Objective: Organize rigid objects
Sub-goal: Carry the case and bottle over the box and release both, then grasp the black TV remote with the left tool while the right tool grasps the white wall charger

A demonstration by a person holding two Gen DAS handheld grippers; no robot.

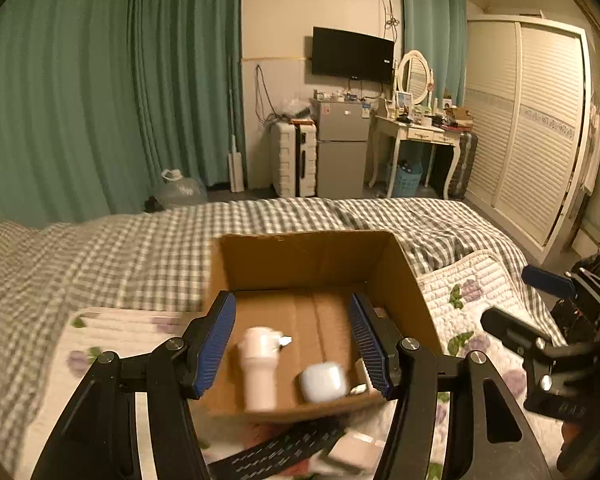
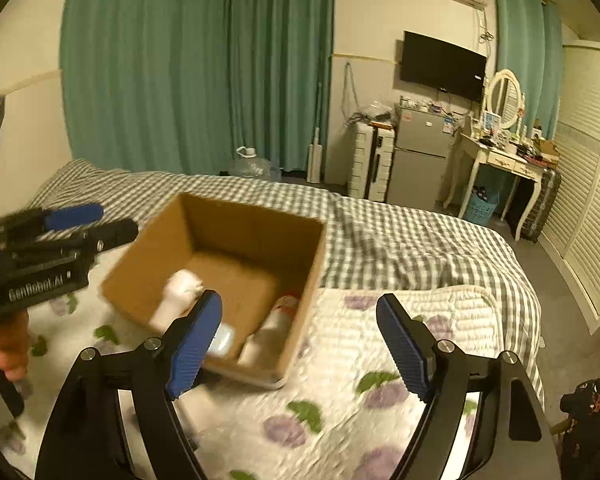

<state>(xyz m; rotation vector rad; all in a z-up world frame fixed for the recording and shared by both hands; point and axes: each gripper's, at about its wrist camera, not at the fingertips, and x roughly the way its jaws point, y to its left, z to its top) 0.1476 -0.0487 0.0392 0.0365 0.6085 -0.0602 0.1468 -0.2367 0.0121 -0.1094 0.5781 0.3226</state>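
Observation:
An open cardboard box (image 1: 300,260) (image 2: 228,232) sits on the bed. Inside it lie a white bottle (image 1: 260,368) (image 2: 176,296), a white earbud case (image 1: 324,380) (image 2: 222,340) and another white bottle (image 2: 268,336). My left gripper (image 1: 292,344) is open and empty, with its fingers above the box's near side. It also shows in the right wrist view (image 2: 84,224). My right gripper (image 2: 300,344) is open and empty over the box's right front corner and the quilt. It also shows in the left wrist view (image 1: 516,296). A black remote (image 1: 276,452) and a white box (image 1: 352,452) lie on the quilt in front of the cardboard box.
The box rests on a floral white quilt (image 2: 340,400) over a grey checked bedspread (image 1: 100,264). Behind the bed are green curtains (image 1: 100,100), a small fridge (image 1: 340,148), a suitcase (image 1: 294,160), a dressing table (image 1: 416,132) and a wardrobe (image 1: 532,128).

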